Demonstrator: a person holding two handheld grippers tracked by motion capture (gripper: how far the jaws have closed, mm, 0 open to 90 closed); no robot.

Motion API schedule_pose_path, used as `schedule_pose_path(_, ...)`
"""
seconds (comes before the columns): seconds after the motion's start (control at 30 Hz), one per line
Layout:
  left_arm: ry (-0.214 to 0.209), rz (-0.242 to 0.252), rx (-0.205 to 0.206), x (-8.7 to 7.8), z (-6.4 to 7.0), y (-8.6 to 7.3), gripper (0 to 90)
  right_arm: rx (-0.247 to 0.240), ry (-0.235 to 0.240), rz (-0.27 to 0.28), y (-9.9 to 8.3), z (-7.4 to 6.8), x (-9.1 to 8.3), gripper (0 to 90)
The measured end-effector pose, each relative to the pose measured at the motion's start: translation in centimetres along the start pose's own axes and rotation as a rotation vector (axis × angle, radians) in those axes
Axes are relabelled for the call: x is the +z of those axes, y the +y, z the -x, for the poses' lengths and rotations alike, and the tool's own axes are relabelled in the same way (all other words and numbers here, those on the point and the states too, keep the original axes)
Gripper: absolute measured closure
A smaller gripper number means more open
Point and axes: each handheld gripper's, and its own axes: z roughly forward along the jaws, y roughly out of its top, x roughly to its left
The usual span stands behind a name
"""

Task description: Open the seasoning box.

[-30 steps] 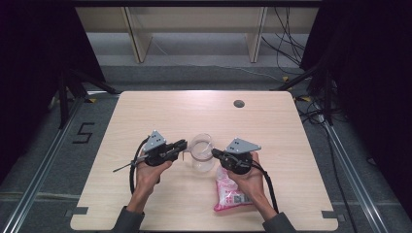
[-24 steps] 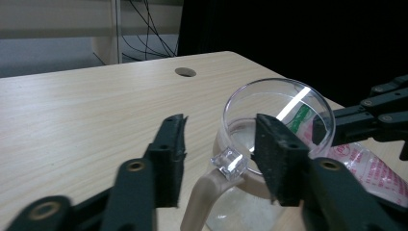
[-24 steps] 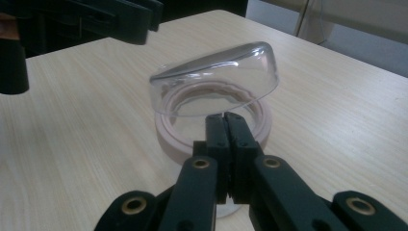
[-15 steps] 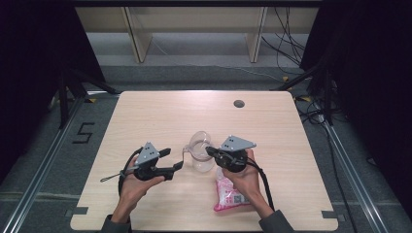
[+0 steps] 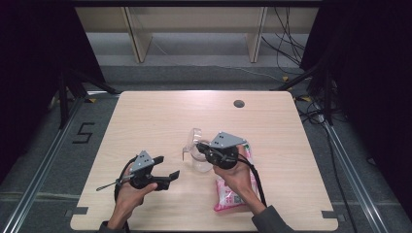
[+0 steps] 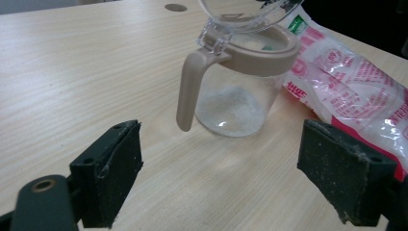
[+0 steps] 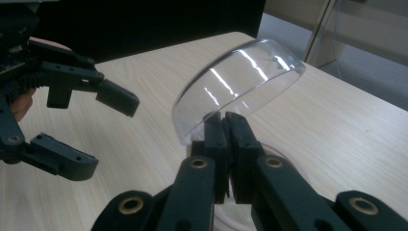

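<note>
High view: right gripper (image 5: 200, 147) pinched shut on clear domed plastic lid (image 5: 193, 139) of small glass jar with beige collar and handle (image 6: 234, 82), white grains inside — mid-table, nearer the near edge of light wooden table (image 5: 160, 116). Pink printed plastic packet (image 5: 232, 187) just beside jar. Left gripper (image 5: 166, 167) spread wide, empty — near the near-left corner.

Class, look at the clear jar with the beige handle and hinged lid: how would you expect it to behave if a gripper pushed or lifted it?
The jar looks light: it holds only a shallow layer of white grains, so a push would probably slide it on the smooth table. With the clear lid raised and pinched by the right gripper, it may tip toward the hinge. The handle looks stiff.
</note>
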Motion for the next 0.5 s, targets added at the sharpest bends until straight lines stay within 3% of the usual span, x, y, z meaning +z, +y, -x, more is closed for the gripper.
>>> schedule_pose_path(0.1,-0.032,0.004,0.020,0.2,0.0,-0.3,14.8,-0.015,0.001,0.015,0.5,-0.4,0.5,88.8)
schedule_pose_path(0.17,-0.016,-0.001,0.012,0.2,0.2,-0.3,14.8,-0.013,0.006,0.010,0.7,-0.8,0.8,88.7)
schedule_pose_path(0.3,-0.018,0.019,0.007,0.0,0.1,-0.3,14.8,-0.031,0.012,0.015,1.0,-1.2,1.1,87.9)
schedule_pose_path(0.37,-0.030,0.029,0.007,0.0,0.1,-0.3,14.8,-0.017,0.013,0.020,1.0,-1.4,1.2,87.7)
schedule_pose_path(0.4,-0.028,0.039,0.006,0.0,0.1,-0.3,14.8,-0.016,0.023,0.003,1.1,-1.5,1.0,87.3)
schedule_pose_path(0.5,-0.018,0.038,0.004,0.0,0.2,-0.3,14.8,-0.033,0.011,0.025,1.2,-1.3,0.5,86.0)
